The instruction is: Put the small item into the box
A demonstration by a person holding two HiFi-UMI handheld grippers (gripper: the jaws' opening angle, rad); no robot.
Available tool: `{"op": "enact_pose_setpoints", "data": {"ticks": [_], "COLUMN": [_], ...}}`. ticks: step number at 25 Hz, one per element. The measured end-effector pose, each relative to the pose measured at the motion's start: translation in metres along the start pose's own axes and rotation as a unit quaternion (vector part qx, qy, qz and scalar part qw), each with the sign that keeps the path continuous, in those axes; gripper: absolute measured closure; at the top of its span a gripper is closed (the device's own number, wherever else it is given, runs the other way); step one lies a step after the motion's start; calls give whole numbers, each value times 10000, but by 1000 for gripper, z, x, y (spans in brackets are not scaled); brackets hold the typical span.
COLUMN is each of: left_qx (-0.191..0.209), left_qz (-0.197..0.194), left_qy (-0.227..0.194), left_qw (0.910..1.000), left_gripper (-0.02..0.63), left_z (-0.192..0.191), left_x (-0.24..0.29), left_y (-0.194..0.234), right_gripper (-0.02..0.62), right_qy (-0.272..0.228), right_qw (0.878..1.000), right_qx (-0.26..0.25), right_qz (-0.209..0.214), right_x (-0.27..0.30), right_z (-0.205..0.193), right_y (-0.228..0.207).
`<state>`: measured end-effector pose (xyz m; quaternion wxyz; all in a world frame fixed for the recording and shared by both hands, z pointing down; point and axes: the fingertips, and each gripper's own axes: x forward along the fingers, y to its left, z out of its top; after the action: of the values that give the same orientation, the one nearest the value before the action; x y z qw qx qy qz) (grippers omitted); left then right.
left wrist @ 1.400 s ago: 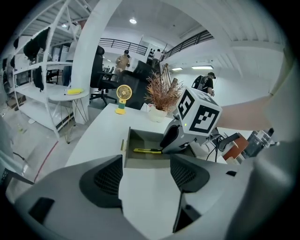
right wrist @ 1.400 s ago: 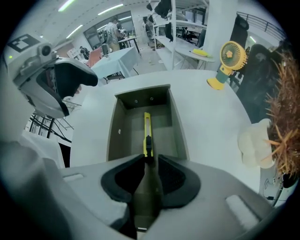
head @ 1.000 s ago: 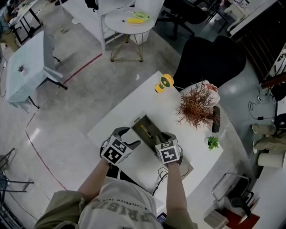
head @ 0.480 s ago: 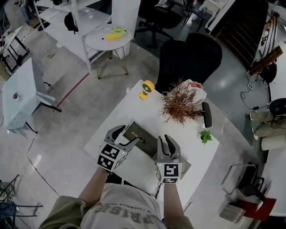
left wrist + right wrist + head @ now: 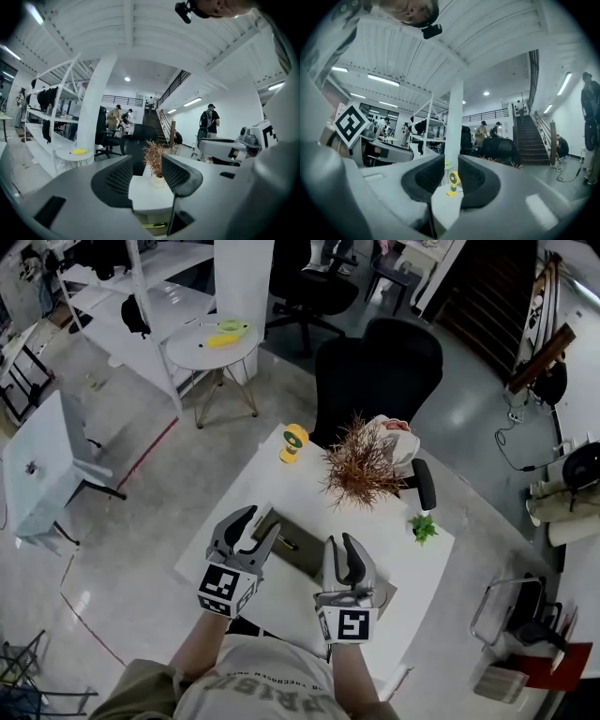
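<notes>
placement looks finished: the small item (image 5: 287,542) lies inside the box (image 5: 307,557). left gripper (image 5: 261,519), whose jaws have just been closing, stands half apart and empty. right gripper (image 5: 339,542) is barely parted and empty too. next, probably, simply back away.

A small yellow desk fan (image 5: 294,442) stood at the far edge of the white rectangular table (image 5: 309,488), near a spiky rust-brown dried plant (image 5: 359,465) and a tiny green potted plant (image 5: 422,528), with a black office chair (image 5: 380,371) behind them.
</notes>
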<state>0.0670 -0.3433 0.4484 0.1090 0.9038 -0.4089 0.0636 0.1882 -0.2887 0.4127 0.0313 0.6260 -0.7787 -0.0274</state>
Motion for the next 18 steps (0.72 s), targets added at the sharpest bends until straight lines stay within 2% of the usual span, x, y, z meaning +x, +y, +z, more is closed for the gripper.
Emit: {"op": "enact_pose_setpoints", "data": {"ticks": [3, 7, 11, 13, 18], "left_qx": [20, 40, 87, 89, 177], "left_qz": [117, 203, 255, 274, 286], "left_qy": [-258, -471, -589, -614, -717], "left_qw": [9996, 9987, 9979, 9977, 9969], "left_gripper": [460, 548, 577, 583, 595], "left_z": [10, 17, 20, 20, 27], "left_x": [-5, -11, -13, -14, -17], "left_y": [2, 4, 5, 6, 6], "right_gripper": [519, 520, 533, 591, 594], "right_qy": [-165, -117, -119, -124, -121], "right_qw": [9998, 9999, 9999, 9998, 9995], "right_qx": [92, -45, -66, -118, -251], "right_qz": [-104, -18, -51, -99, -148], "right_x": [1, 0, 1, 1, 2], "right_z": [10, 10, 13, 15, 21], "right_y": [0, 3, 3, 4, 5]}}
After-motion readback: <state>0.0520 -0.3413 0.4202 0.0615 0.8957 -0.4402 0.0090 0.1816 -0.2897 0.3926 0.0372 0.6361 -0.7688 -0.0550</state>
